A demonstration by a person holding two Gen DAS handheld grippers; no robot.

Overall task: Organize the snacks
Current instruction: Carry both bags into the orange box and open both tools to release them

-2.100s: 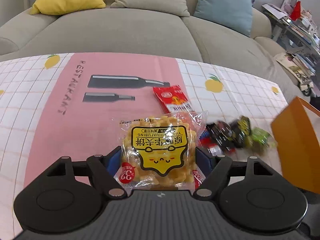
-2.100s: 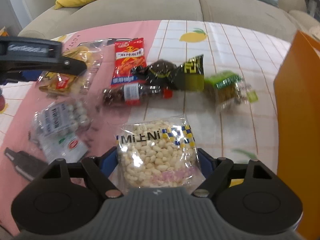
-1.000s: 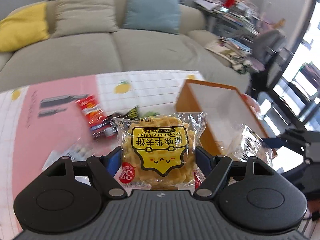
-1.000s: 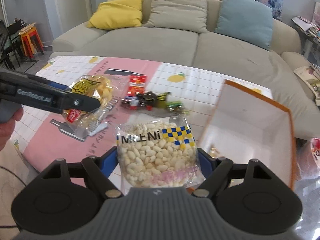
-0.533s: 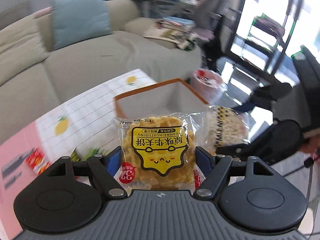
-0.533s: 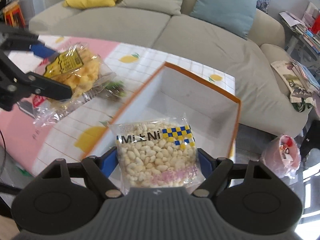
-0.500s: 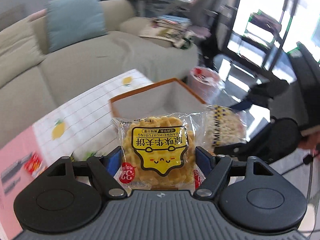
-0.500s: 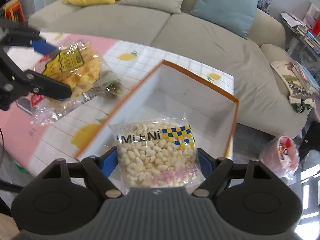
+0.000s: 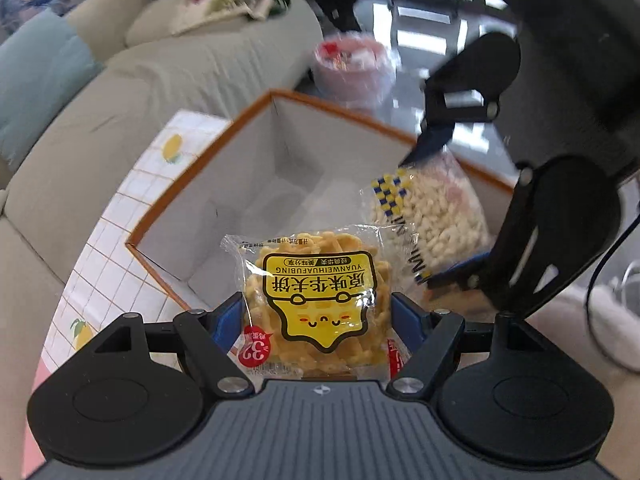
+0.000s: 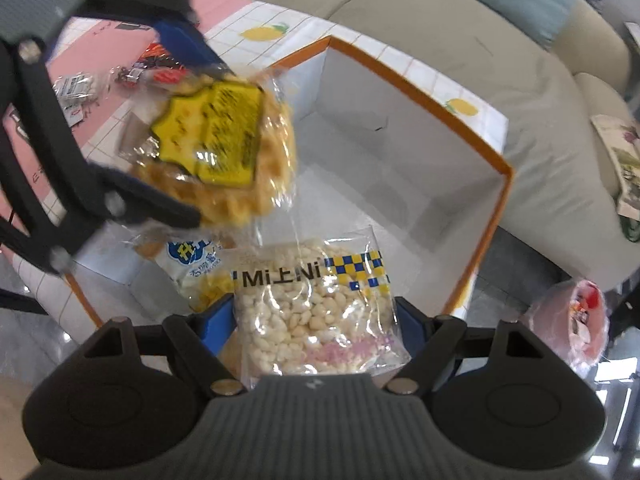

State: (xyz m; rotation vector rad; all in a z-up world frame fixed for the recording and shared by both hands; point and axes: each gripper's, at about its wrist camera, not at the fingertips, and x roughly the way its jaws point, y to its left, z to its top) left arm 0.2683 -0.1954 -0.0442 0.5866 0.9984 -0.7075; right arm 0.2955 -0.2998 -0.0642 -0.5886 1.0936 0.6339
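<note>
Two tools, each clamped on a crinkly clear plastic packet above an open box. Left tool (image 9: 318, 316): blue pads pressed to both sides of the waffle biscuit packet (image 9: 316, 300), a round golden lattice cake under a yellow scalloped label with black characters and a small smiling face; red round sticker at one lower corner. Right tool (image 10: 314, 320): closed on the puffed rice packet (image 10: 316, 316), pale bumpy grains behind glossy film, with a blue-and-yellow chequer band and dark lettering. Both packets held over the box (image 9: 224, 184), rectangular, orange along rim and outside, smooth matte white inside, walls straight, corners sharp. In the right wrist view, the waffle biscuit packet (image 10: 224, 140) upper left of the puffed rice, blurred, over the box's near-left corner; below it, inside the box, a third packet (image 10: 196, 268) with blue characters on white and yellowish pieces. Box on the desk (image 9: 120, 236), covered with a white grid-pattern cloth printed with lemons and a pink panel; more small wrapped snacks (image 10: 152, 68) lying on the pink part beyond the box. Behind the desk a beige fabric sofa (image 10: 460, 28) with a teal cushion (image 9: 36, 80). Beside the box's far end, a pink bin (image 9: 352, 68) on glossy grey floor.
</note>
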